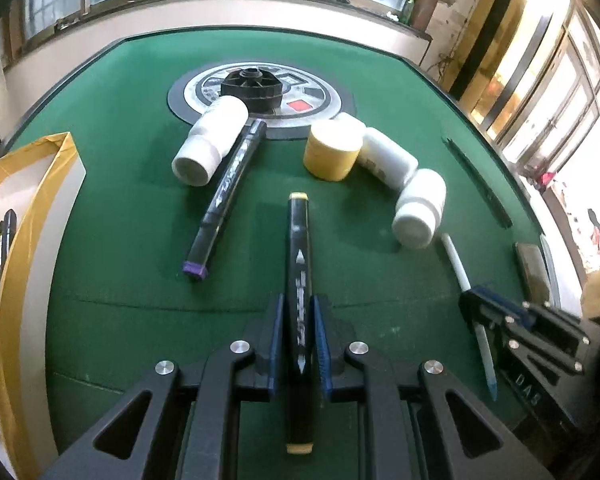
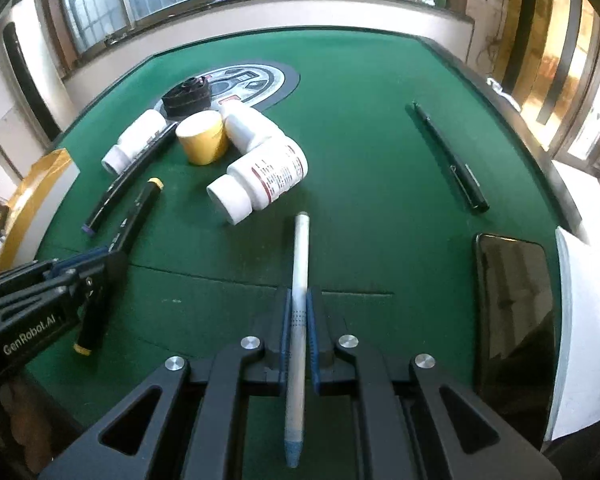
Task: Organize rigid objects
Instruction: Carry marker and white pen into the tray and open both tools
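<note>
A: What has the left tool (image 1: 298, 344) got?

B: Its blue pads are clamped on a black marker with yellow caps (image 1: 299, 280), which runs lengthwise between them and lies over the green bench (image 1: 120, 240).

A: And the right tool (image 2: 298, 340)?

B: Pressed together on a slim white pen (image 2: 298, 300), blue tip toward the camera, the far end reaching out over the felt.

A: What lies just beyond?

B: A purple-tipped black marker (image 1: 224, 196) lies beside a white bottle (image 1: 212, 140) on its side. A yellow-sided tub (image 1: 332, 150) stands upright, touching two more white bottles lying down, the nearer one (image 2: 260, 180) with a printed label. Behind them a black ribbed wheel (image 1: 252, 88) sits on the round centre panel (image 1: 320, 108).

A: Further out?

B: A black pen (image 2: 452, 160) lies alone to the right, a dark phone (image 2: 514, 308) near the right edge, and a yellow-rimmed box (image 1: 36, 208) at the left edge.
</note>
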### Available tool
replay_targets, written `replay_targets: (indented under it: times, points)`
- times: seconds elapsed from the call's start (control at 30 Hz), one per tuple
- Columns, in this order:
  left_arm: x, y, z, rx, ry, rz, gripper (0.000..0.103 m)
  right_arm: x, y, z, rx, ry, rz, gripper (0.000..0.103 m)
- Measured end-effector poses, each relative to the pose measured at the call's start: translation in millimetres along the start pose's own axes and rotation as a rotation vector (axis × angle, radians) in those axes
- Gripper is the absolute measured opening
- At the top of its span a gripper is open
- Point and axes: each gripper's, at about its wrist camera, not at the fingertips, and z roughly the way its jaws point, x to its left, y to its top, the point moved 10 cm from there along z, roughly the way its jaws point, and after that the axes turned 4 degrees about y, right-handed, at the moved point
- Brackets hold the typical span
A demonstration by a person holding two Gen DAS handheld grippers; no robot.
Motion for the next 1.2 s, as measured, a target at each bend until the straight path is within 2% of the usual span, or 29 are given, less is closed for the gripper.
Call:
replay_targets:
  times: [0.1, 0.17, 0.27, 0.37, 0.53, 0.6, 0.73, 0.83, 0.9, 1.03, 1.2]
  points:
    - [0, -1, 0, -0.025, -0.009, 0.001, 0.014, -2, 1, 0, -0.009, -0.008, 0.032, 0.007]
    - [2, -7, -5, -0.017, -0.037, -0.013, 0.014, -1, -1, -3, -0.014, 0.031, 0.074, 0.007]
    - [5, -17, -18, 0.003, -0.153, -0.098, 0.014, 7, 1, -22, -0.055, 0.078, 0.098, 0.007]
    - [13, -23, -46, 0.000, -0.244, -0.171, 0.014, 27, 10, -44, -0.105, 0.160, 0.095, 0.007]
    - [49, -27, -121, -0.077, -0.339, -0.257, 0.014, 92, 32, -92, -0.179, 0.418, 0.041, 0.007]
    - [73, -26, -147, -0.121, -0.331, -0.287, 0.014, 133, 40, -102, -0.176, 0.524, -0.014, 0.007]
    - [148, -24, -177, -0.185, -0.189, -0.357, 0.014, 208, 50, -97, -0.119, 0.637, -0.107, 0.007]
    - [208, -30, -173, -0.187, -0.067, -0.443, 0.014, 255, 58, -78, -0.077, 0.657, -0.163, 0.007]
    - [234, -36, -166, -0.175, -0.037, -0.491, 0.014, 277, 62, -62, -0.035, 0.675, -0.170, 0.007]
    - [261, -48, -144, -0.127, -0.016, -0.552, 0.014, 304, 65, -21, 0.049, 0.671, -0.175, 0.008]
    - [259, -50, -131, -0.109, 0.013, -0.530, 0.014, 315, 68, 13, 0.101, 0.645, -0.158, 0.008]
